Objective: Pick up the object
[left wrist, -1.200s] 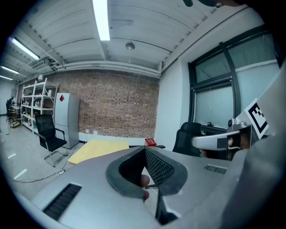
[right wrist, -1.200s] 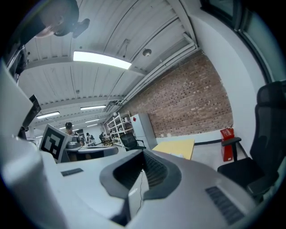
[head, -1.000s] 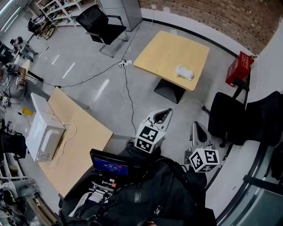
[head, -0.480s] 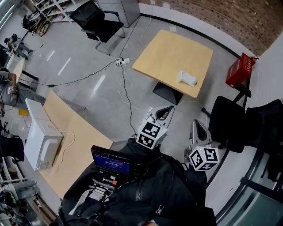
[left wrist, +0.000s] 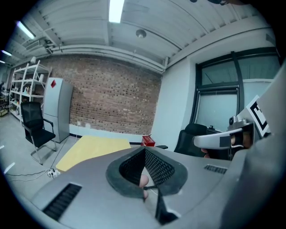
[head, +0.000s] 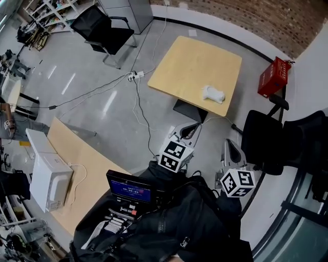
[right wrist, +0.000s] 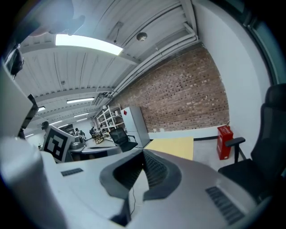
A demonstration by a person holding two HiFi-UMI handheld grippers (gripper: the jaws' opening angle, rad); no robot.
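Object (head: 213, 93), white, lies on tabletop (head: 184, 66) by its right edge, close to the near-right corner. L gripper (head: 190, 131) & R gripper (head: 229, 147) hang off the table, well apart from object, jaws together on both, nothing btwn them.

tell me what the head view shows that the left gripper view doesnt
Only the head view: the white object, the microwave and the small screen. Only the left gripper view: the ceiling light overhead. Both: the square wooden table, the red crate and the brick wall.
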